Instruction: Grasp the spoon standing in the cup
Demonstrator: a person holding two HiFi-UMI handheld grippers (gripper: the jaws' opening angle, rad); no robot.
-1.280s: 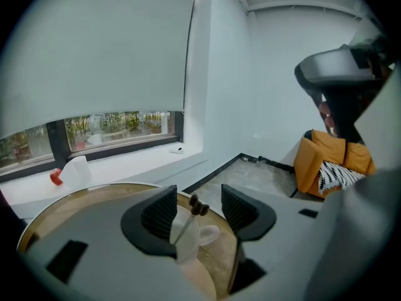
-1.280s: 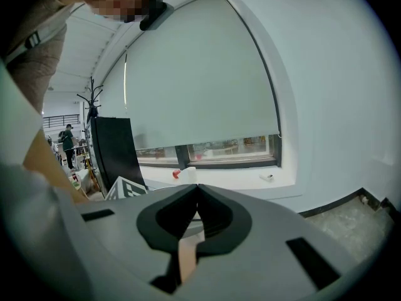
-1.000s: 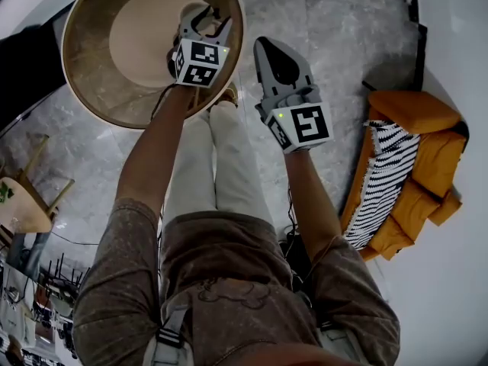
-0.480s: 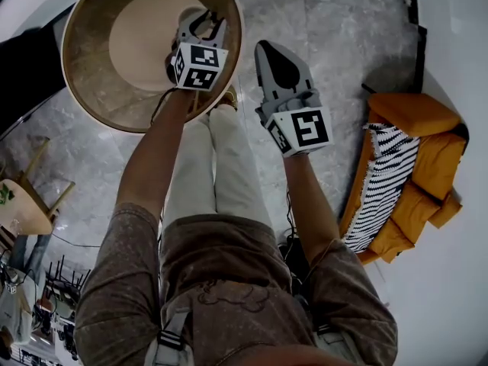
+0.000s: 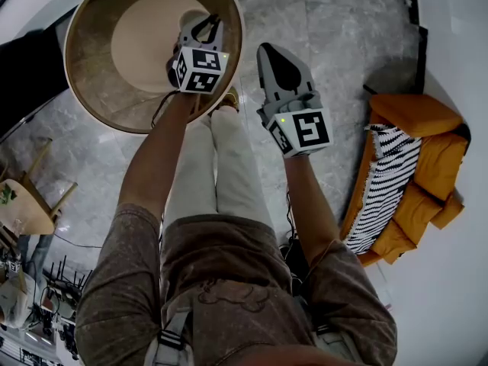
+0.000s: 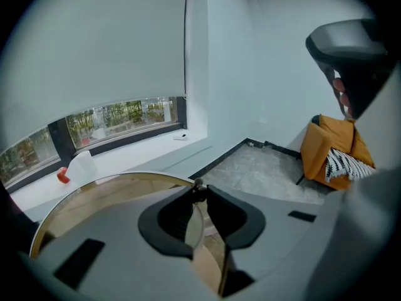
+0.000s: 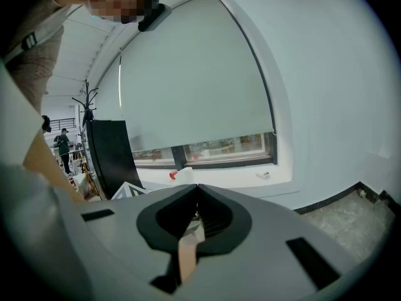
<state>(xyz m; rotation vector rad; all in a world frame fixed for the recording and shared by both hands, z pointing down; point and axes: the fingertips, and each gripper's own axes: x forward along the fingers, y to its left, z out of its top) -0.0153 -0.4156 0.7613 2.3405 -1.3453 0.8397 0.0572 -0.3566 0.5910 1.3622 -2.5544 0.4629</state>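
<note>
My left gripper (image 5: 208, 21) hangs over a round wooden table (image 5: 91, 82), above the pale disc (image 5: 145, 44) at its middle. Its jaws are closing, and in the left gripper view their tips (image 6: 198, 185) pinch a small dark knob, seemingly the top of the spoon (image 6: 198, 182). The rest of the spoon is hidden under the gripper. A pale shape that may be the cup (image 5: 189, 20) peeks out beside the jaws. My right gripper (image 5: 264, 48) hovers over the marble floor to the right of the table, shut with nothing in it (image 7: 198, 187).
An orange armchair (image 5: 415, 181) with a striped cushion stands on the right, also seen in the left gripper view (image 6: 332, 152). A windowsill behind the table holds a white container with a red cap (image 6: 78, 165). A small wooden table (image 5: 19, 204) sits at the far left.
The left gripper's jaws have gone from wide apart to nearly together over the table's middle. The right gripper has stayed where it was.
</note>
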